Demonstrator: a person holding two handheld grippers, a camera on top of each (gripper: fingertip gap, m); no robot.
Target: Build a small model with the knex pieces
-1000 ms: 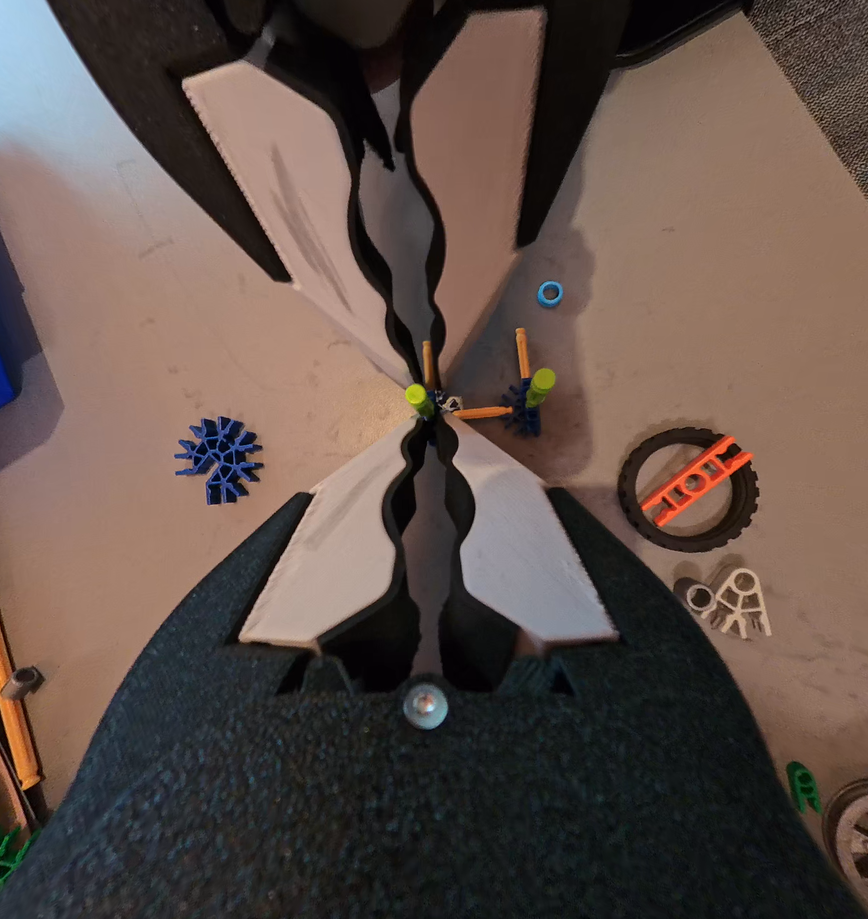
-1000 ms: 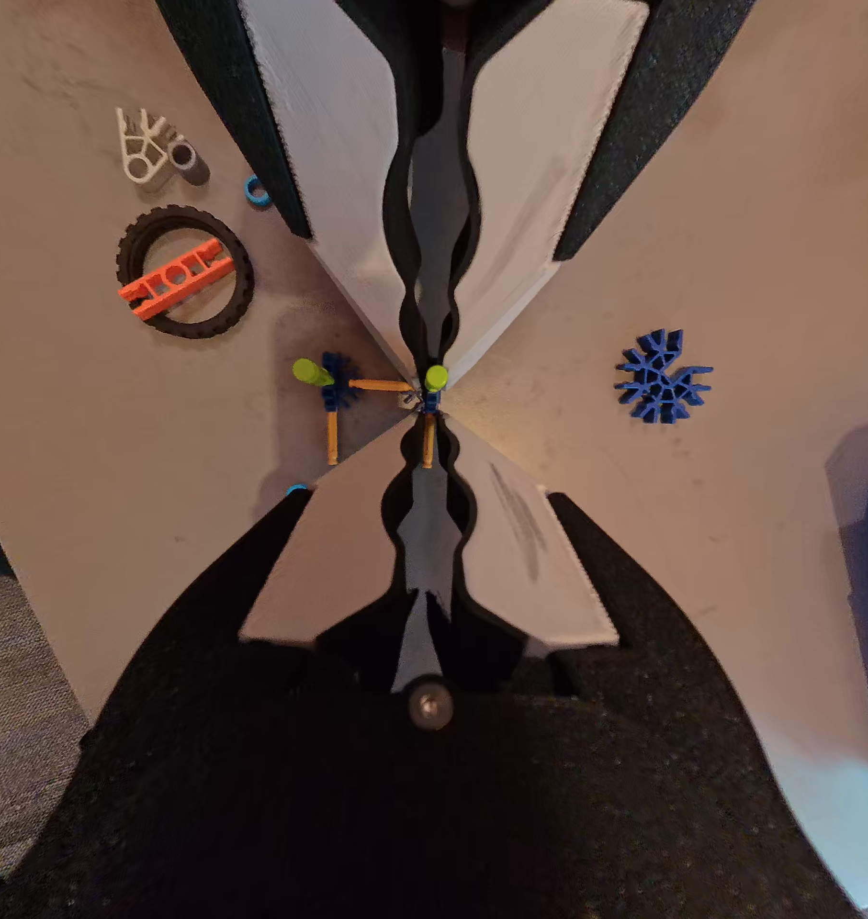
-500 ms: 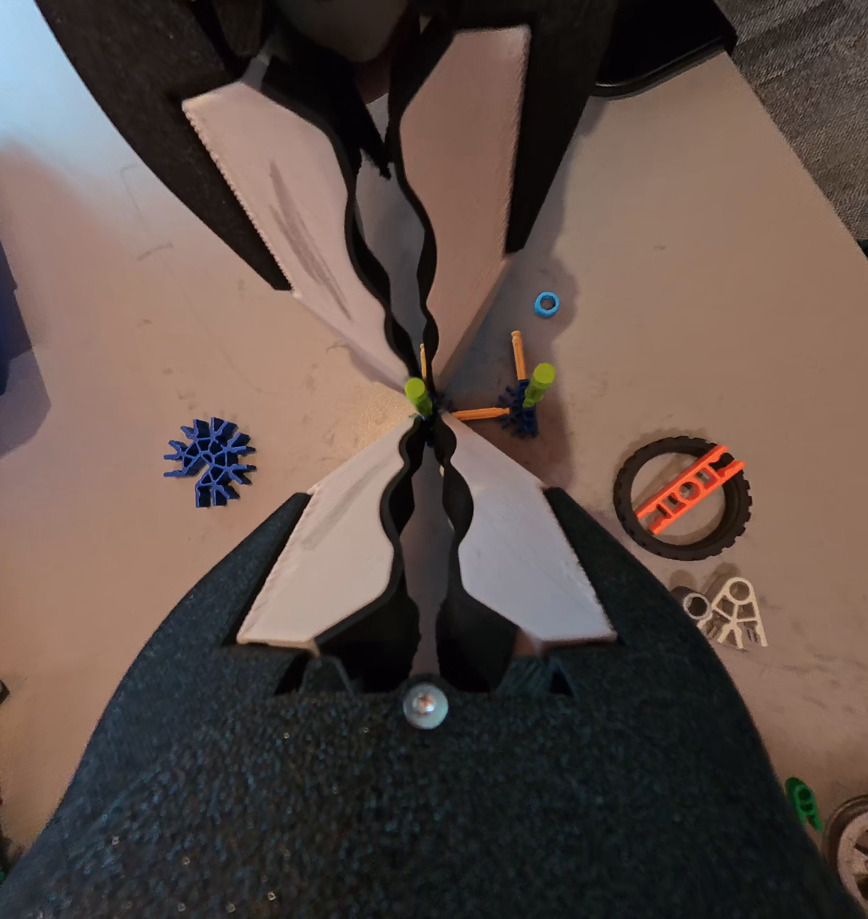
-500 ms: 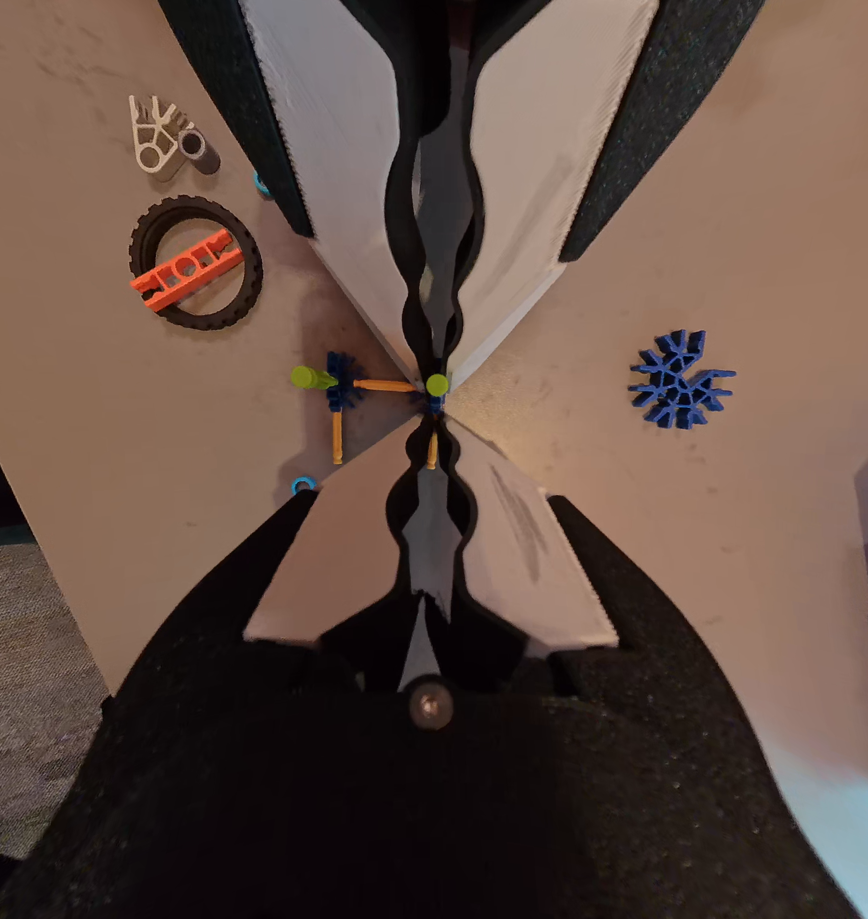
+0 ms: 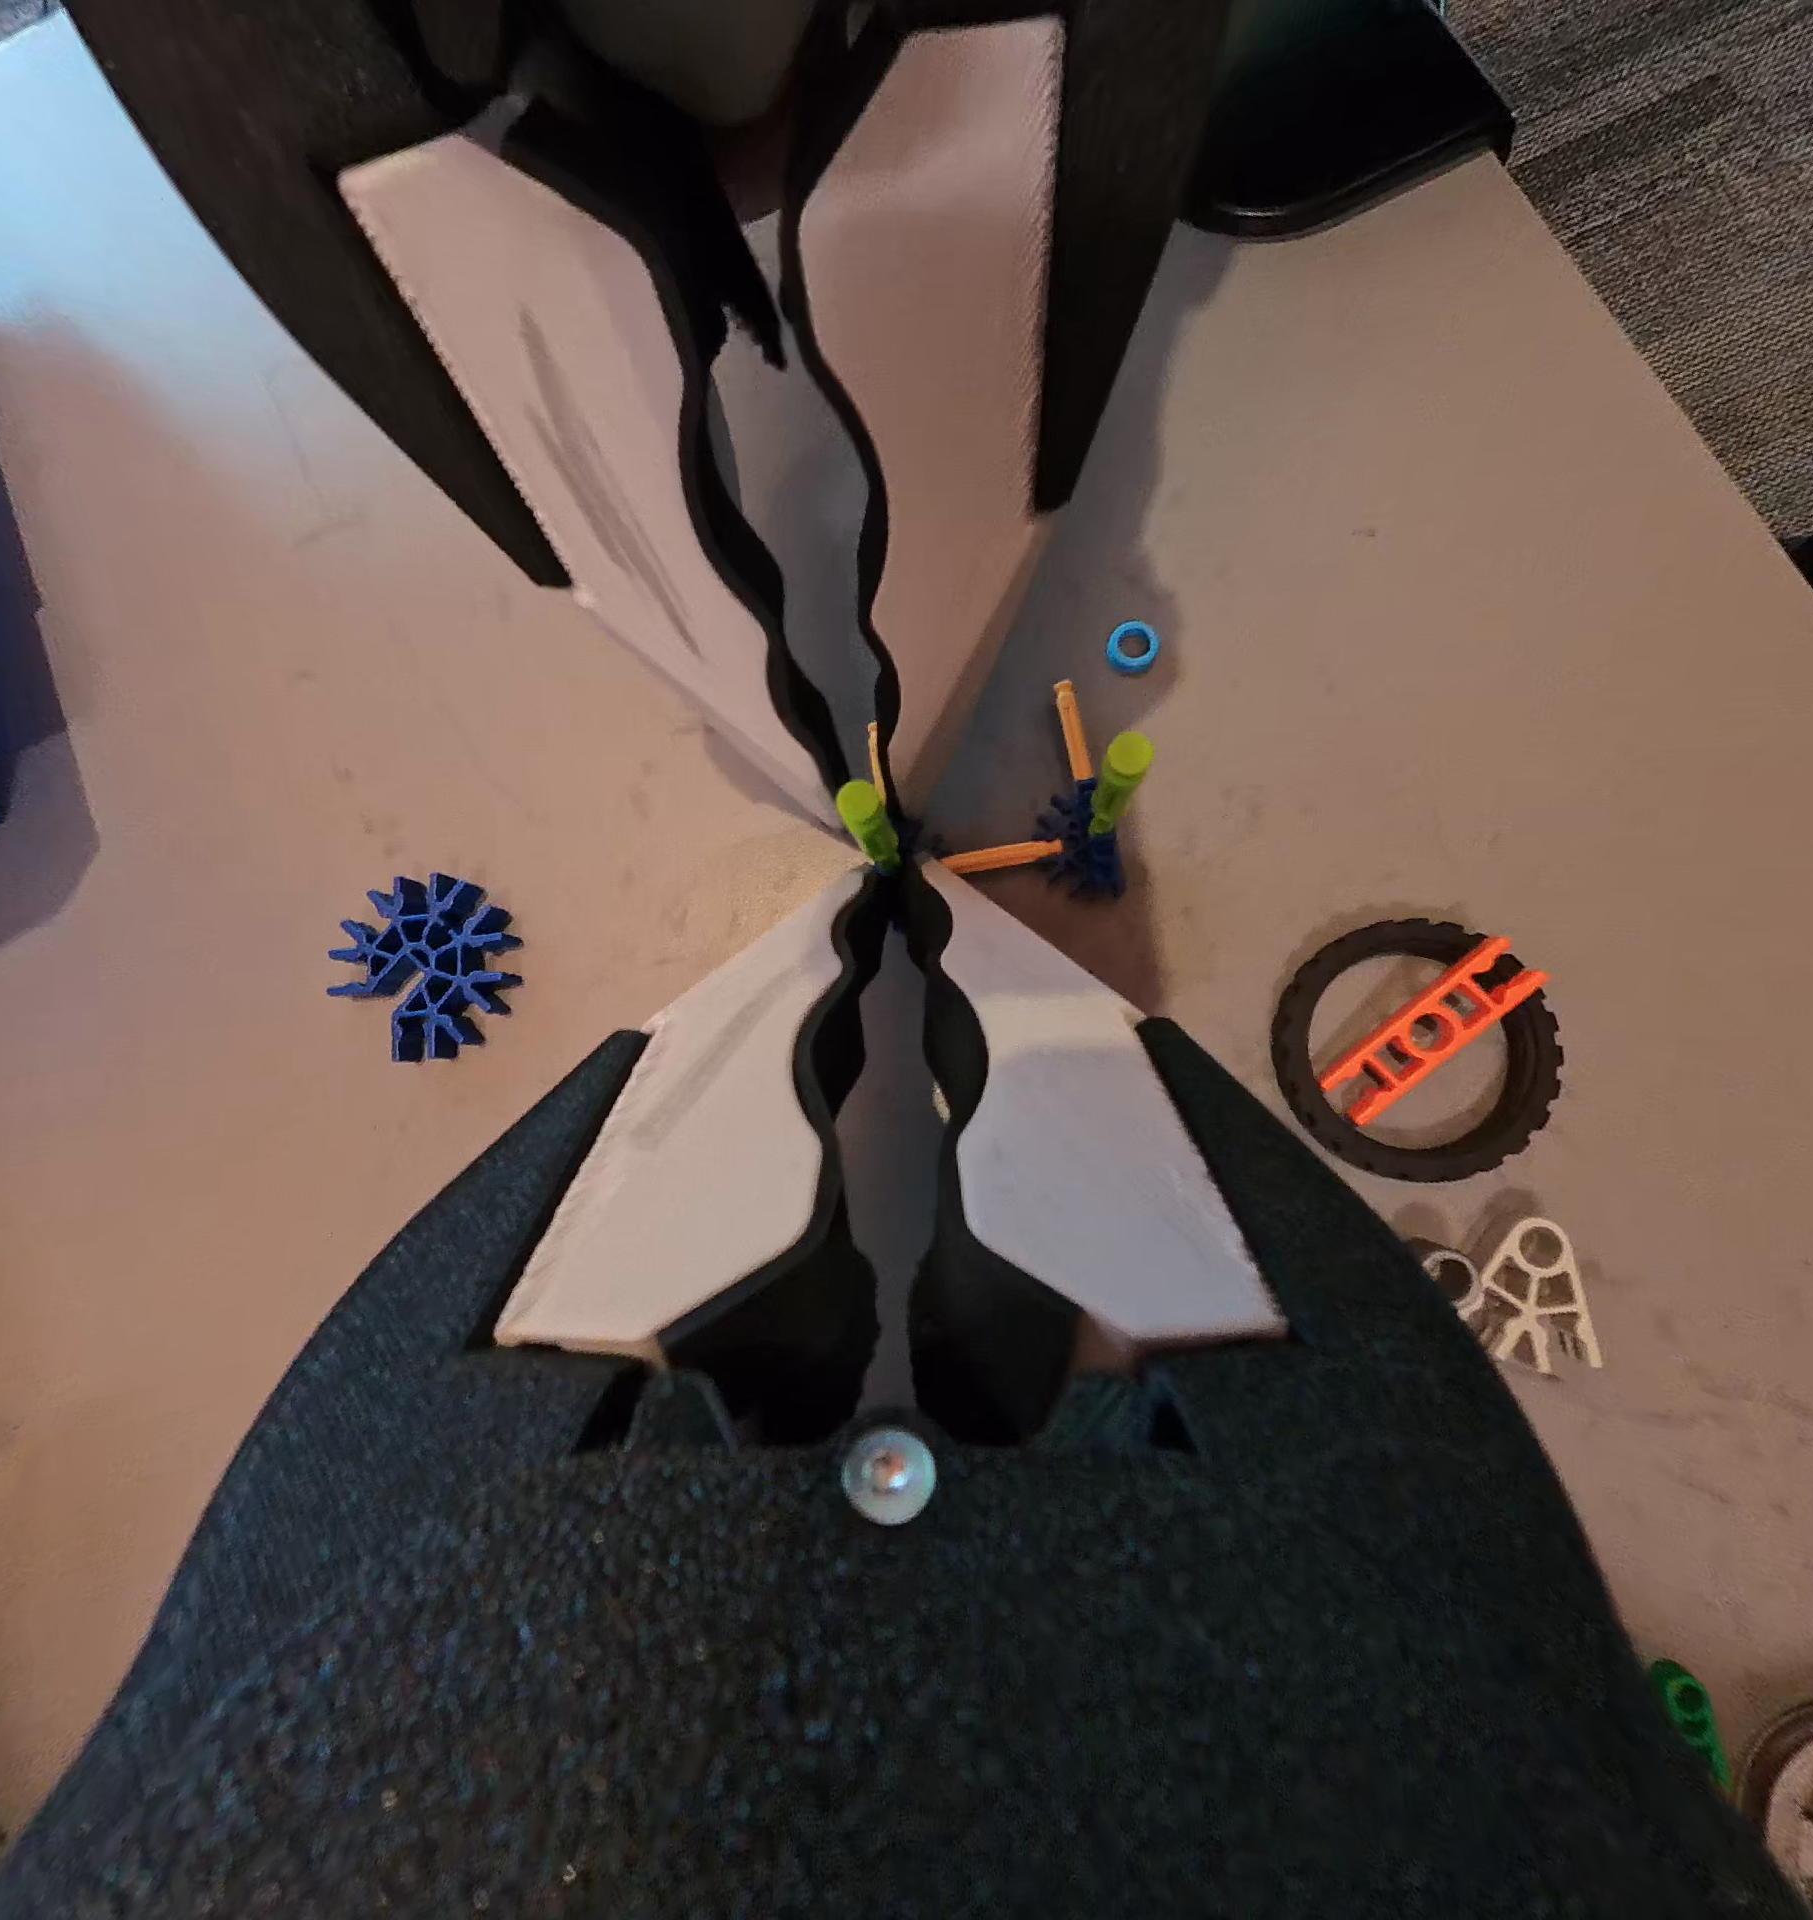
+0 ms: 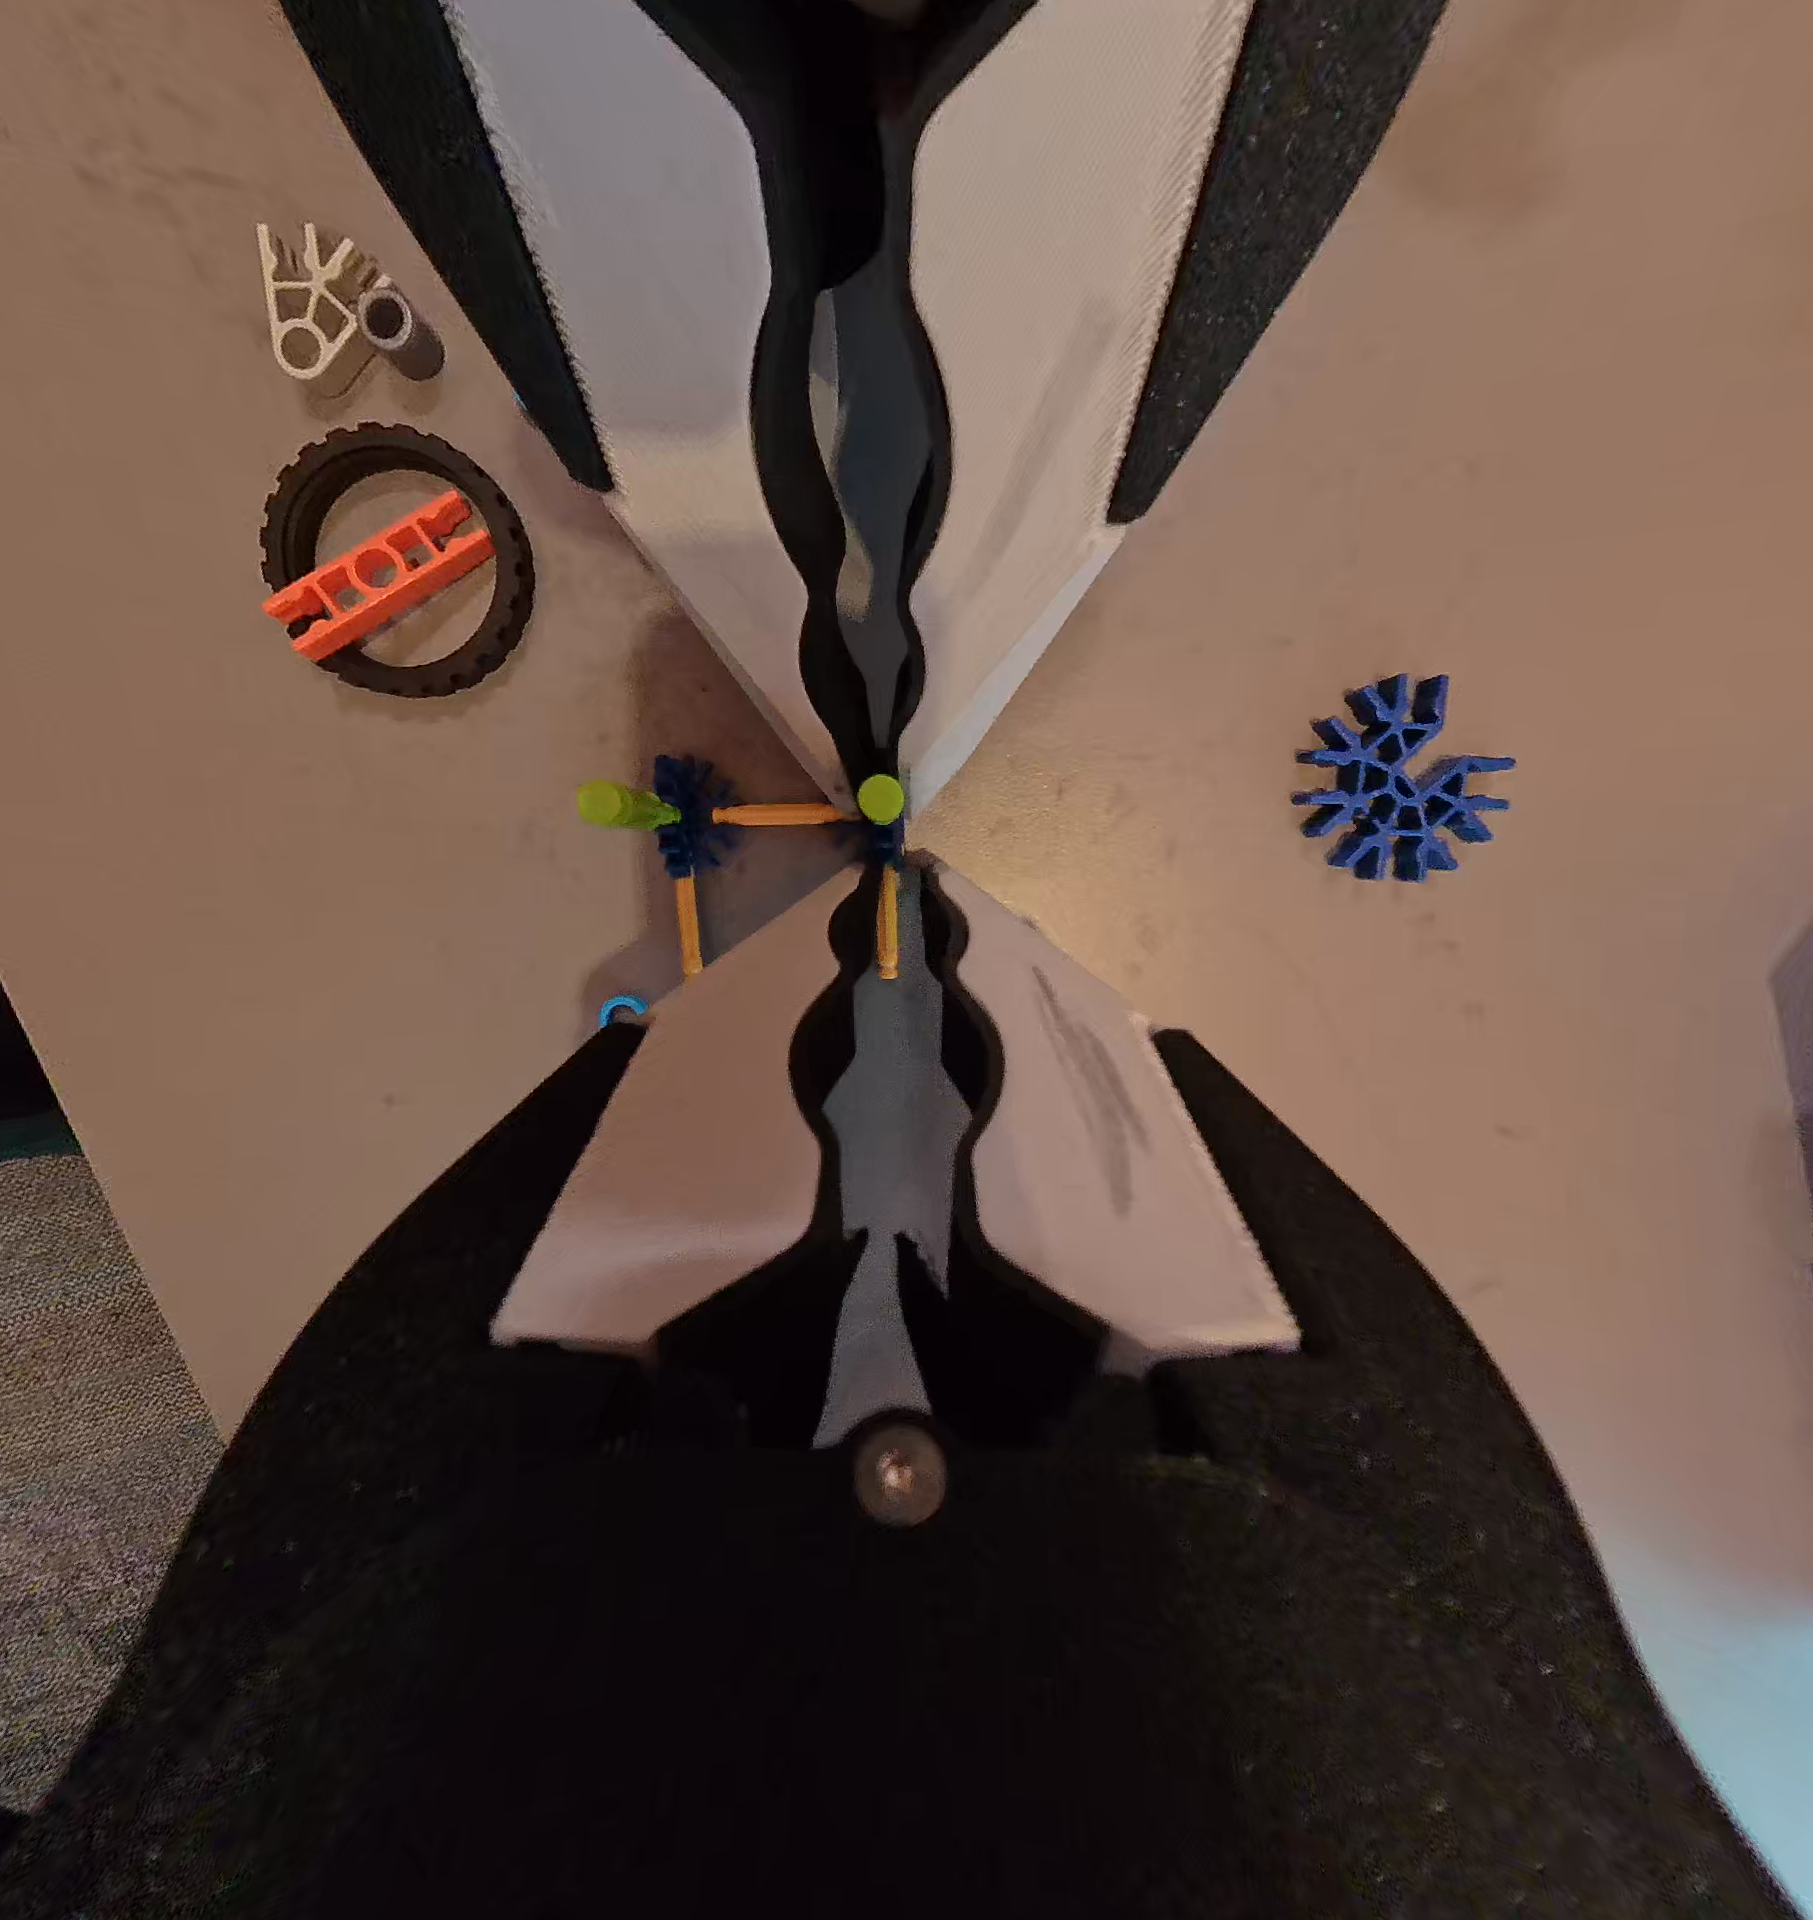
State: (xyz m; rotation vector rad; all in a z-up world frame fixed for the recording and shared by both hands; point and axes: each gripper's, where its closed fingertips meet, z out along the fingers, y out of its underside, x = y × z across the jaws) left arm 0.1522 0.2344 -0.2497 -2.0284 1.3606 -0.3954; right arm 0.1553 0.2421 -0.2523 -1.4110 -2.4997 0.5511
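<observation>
Rod-and-connector frame (image 5: 1027, 842) on tan tabletop (image 5: 1401, 582), pinched at 1 corner from 2 opposite sides. Left gripper (image 5: 894, 883) closed to a sliver on the dark blue hub under the near green peg (image 5: 866, 821); right gripper (image 6: 886, 847) likewise nearly shut on that same hub, tips meeting nose to nose, apparently to steady the joint. Second green peg (image 6: 616, 805) and hub free alongside. Loose blue snowflake connector (image 5: 424, 966) well apart; black tire (image 5: 1416, 1049) ringing an orange piece (image 5: 1427, 1029), white connector (image 5: 1530, 1299), small blue ring (image 5: 1133, 648) beyond.
</observation>
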